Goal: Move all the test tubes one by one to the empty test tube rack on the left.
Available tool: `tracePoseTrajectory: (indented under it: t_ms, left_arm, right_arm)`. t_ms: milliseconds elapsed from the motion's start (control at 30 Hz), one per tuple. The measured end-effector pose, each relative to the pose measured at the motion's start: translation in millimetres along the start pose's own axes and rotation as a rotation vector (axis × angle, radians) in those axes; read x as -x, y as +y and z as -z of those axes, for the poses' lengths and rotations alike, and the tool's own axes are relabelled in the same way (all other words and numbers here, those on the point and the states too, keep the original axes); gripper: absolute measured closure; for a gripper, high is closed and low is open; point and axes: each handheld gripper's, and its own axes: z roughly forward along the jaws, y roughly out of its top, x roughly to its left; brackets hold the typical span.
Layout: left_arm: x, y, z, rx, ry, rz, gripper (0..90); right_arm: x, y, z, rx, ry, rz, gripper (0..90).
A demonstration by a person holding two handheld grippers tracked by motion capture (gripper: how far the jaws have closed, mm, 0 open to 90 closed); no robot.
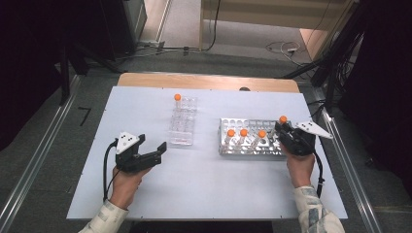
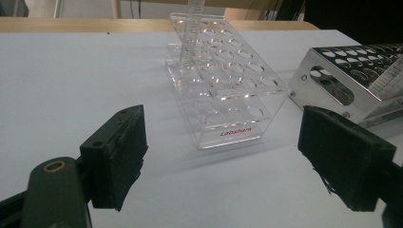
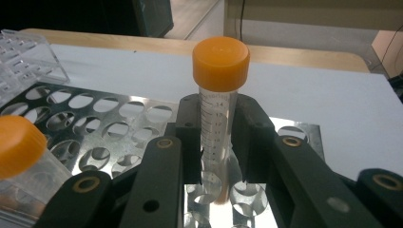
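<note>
Right claw [image 3: 216, 156]: nearest the lens, clamped on a tube [image 3: 217, 118] below its orange cap [image 3: 221, 57]; the tube stands upright, its foot at a hole of the metal rack [image 3: 109, 128], so it looks either just seated or about to be lifted.
Tube's place: right end of the metal rack [image 1: 228, 149], near the right edge of the tabletop [image 1: 194, 184].
Other tubes: three more stand in the rack's near row, to the left.
Left claw [image 1: 158, 148]: apart and empty, held low over the near-left part of the tabletop, aimed at the clear rack [image 2: 223, 80], probably waiting its turn.
Clear rack: mid-tabletop, one tube [image 1: 178, 102] in its far end, many holes free.
Room: wide bare surface along the near edge; a gap between the racks; the right hand [image 1: 299, 167] works close to the right edge, so little slack there.
</note>
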Motion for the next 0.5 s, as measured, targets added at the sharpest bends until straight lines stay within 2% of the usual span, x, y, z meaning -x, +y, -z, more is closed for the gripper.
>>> tracePoseTrajectory:
  t_ms: [300, 500]
  left_arm:
    - [-0.3, 0.2, 0.6, 0.004, 0.003, -0.001, 16.3]
    - [-0.6, 0.0, -0.1, -0.002, -0.002, -0.01, 16.3]
  right_arm:
    - [3.2, 15.7, 24.0, 0.083, 0.011, -0.018, 72.0]
    - [2.9, 21.1, 40.1, 0.112, 0.03, -0.024, 72.1]
